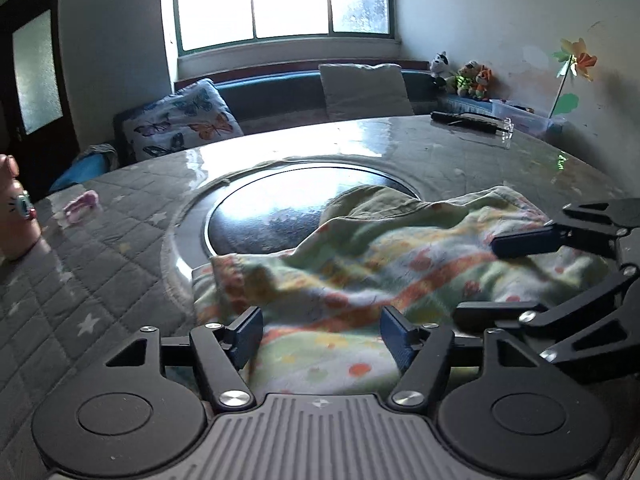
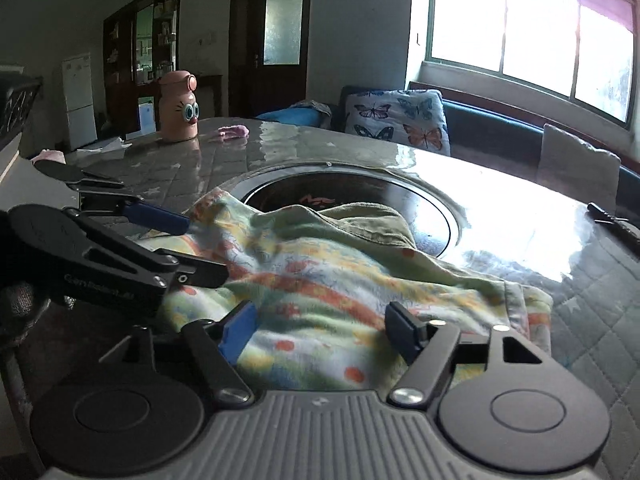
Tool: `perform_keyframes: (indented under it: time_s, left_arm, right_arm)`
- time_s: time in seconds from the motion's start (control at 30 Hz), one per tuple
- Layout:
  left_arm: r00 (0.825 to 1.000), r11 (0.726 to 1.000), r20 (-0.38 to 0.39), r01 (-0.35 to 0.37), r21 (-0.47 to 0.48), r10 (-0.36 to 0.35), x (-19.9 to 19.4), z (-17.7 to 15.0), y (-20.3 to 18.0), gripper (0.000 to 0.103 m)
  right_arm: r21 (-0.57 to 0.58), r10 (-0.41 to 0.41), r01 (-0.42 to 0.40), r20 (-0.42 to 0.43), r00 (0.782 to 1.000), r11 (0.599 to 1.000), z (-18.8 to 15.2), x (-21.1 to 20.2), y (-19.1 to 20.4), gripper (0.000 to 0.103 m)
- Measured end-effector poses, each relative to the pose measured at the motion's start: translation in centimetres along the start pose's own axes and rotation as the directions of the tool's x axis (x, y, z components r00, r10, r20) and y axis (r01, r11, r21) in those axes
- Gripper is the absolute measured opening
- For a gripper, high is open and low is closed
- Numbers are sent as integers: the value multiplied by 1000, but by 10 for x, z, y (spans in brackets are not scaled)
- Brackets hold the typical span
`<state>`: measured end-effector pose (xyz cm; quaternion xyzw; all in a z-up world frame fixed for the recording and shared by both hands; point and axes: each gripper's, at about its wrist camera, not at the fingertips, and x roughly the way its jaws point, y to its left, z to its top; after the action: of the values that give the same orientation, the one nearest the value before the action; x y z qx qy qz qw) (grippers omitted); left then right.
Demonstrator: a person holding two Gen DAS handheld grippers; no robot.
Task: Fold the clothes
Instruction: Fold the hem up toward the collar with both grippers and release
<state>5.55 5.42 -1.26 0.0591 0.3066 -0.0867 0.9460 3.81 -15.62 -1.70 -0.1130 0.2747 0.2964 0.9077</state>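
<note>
While both grippers' jaws gape, empty — left gripper (image 1: pixel 320 334), right gripper (image 2: pixel 322 326); patterned garment (image 1: pixel 360 264) rumpled beneath, round table (image 1: pixel 120 240).

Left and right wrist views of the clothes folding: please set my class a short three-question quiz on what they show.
1. True or false: the left gripper is shut on the garment.
2. The garment partly covers which thing?
A. the butterfly cushion
B. the dark round inset in the table
C. the pink bottle
3. Fill in: in the right wrist view, the pink bottle stands on the far ______ side of the table.

Key
1. False: its jaws stand apart over the cloth, as do those of the right gripper.
2. B
3. left
</note>
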Motion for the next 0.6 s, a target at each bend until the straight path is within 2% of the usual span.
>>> perform_keyframes:
  time_s: [0.03, 0.33, 0.43, 0.6]
  left_arm:
    - [1000, 1000, 5, -9, -2, 9, -2, -2, 0, 71]
    - [999, 998, 14, -31, -53, 32, -7, -10, 7, 78]
    - [999, 997, 15, -44, -69, 45, -8, -12, 10, 85]
    - [998, 994, 15, -56, -96, 58, -9, -14, 16, 98]
  right_arm:
    - [0, -5, 5, 2, 1000, 1000, -1, -3, 0, 83]
    - [49, -20, 20, -14, 1000, 999, -10, -14, -11, 97]
    - [71, -32, 33, -24, 999, 997, -12, -16, -17, 103]
    - [98, -52, 56, -38, 998, 994, -17, -19, -26, 103]
